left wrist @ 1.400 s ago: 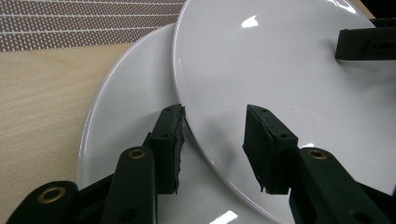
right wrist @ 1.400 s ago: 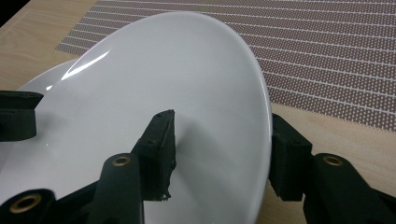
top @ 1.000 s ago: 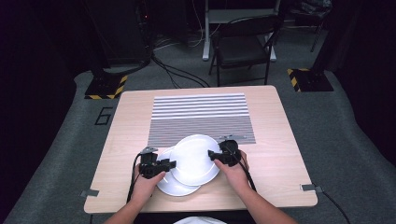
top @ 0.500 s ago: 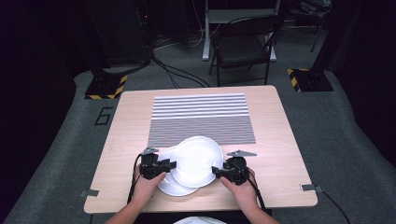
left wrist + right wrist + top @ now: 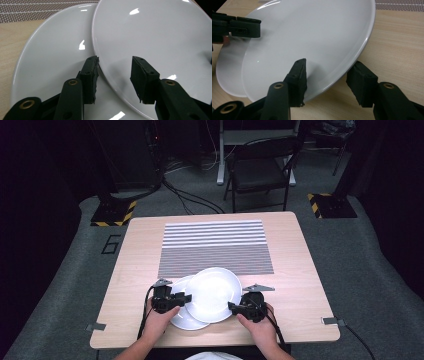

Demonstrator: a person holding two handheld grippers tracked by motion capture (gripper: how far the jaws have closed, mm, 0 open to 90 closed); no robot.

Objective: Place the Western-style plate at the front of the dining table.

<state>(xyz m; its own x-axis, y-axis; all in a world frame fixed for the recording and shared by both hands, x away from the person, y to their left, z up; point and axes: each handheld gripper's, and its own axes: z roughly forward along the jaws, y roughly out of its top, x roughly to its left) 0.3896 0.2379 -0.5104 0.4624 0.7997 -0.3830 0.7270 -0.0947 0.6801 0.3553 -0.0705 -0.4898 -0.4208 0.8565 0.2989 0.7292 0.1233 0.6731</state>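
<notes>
Two white plates overlap near the table's front edge. The upper plate [image 5: 212, 292] leans tilted on the lower plate [image 5: 187, 320]. My left gripper [image 5: 186, 298] is open at the upper plate's left rim. In the left gripper view that gripper [image 5: 115, 58] straddles the rim of the upper plate [image 5: 155, 37], over the lower plate [image 5: 55, 50]. My right gripper [image 5: 232, 306] is open at the near right rim. In the right gripper view it [image 5: 328, 62] has the rim of the upper plate [image 5: 312, 32] between its jaws, with the left gripper [image 5: 242, 26] across.
A striped mat [image 5: 215, 245] covers the middle of the wooden table [image 5: 300, 270], just beyond the plates. Behind the table stand a folding chair [image 5: 260, 170] and stands with cables on the grey floor.
My right gripper has slid back along the upper plate's right rim toward the table's front edge. The left gripper and both plates have hardly moved.
</notes>
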